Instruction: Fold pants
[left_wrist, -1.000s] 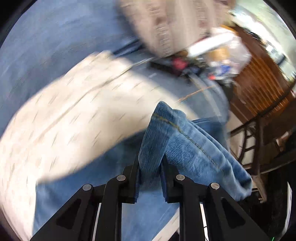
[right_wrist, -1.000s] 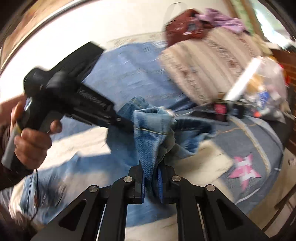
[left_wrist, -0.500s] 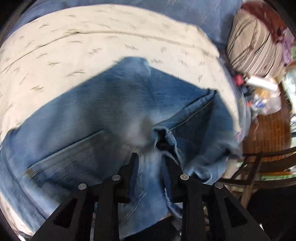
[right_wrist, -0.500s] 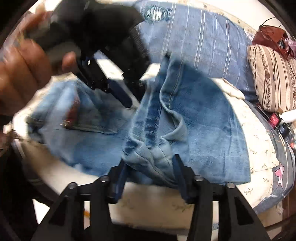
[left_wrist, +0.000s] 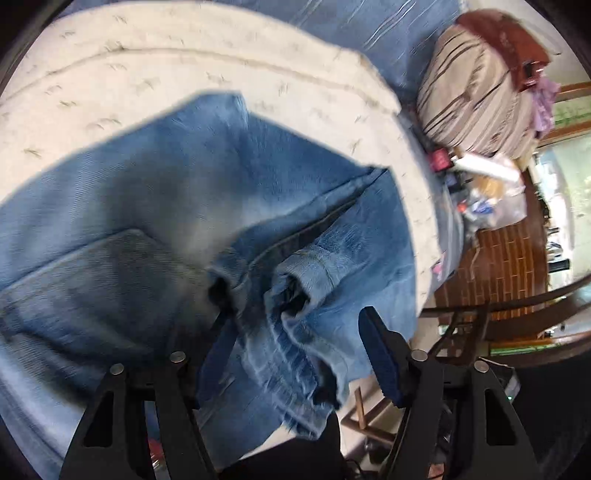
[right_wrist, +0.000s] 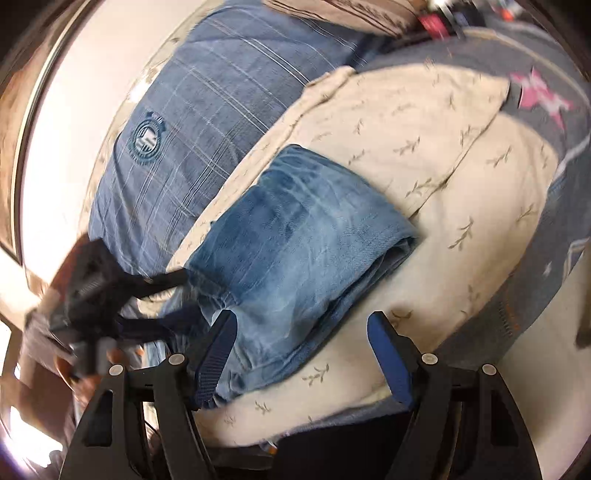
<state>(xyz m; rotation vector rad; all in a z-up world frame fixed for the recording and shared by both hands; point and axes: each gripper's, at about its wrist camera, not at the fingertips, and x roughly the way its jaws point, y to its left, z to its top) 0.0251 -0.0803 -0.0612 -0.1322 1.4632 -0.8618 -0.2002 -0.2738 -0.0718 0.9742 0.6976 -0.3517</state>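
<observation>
My left gripper (left_wrist: 299, 343) is angled down over the jeans (left_wrist: 192, 206), jaws opening. The leg hems (left_wrist: 295, 291) sit bunched btwn the fingers, but the pads aren't pressing on them, so nothing's pinched. My right gripper (right_wrist: 301, 354) is opening too, jaws spread wide. The near edge of the folded jeans (right_wrist: 295, 240) reaches in by the left-side pad (right_wrist: 216, 354); whether the two touch, can't tell. Right-side pad stands clear over the sheet.

Jeans lie folded on the cream leaf-print sheet (right_wrist: 461, 192), w/ a blue plaid blanket (right_wrist: 207, 96) behind. In the right wrist view my other gripper (right_wrist: 173, 295) sits at the jeans' far-left edge, hand (right_wrist: 88, 365) blurred behind it. Striped cushion (left_wrist: 476, 99) at upper right of the left wrist view, small clutter (left_wrist: 480, 184) just below it.
</observation>
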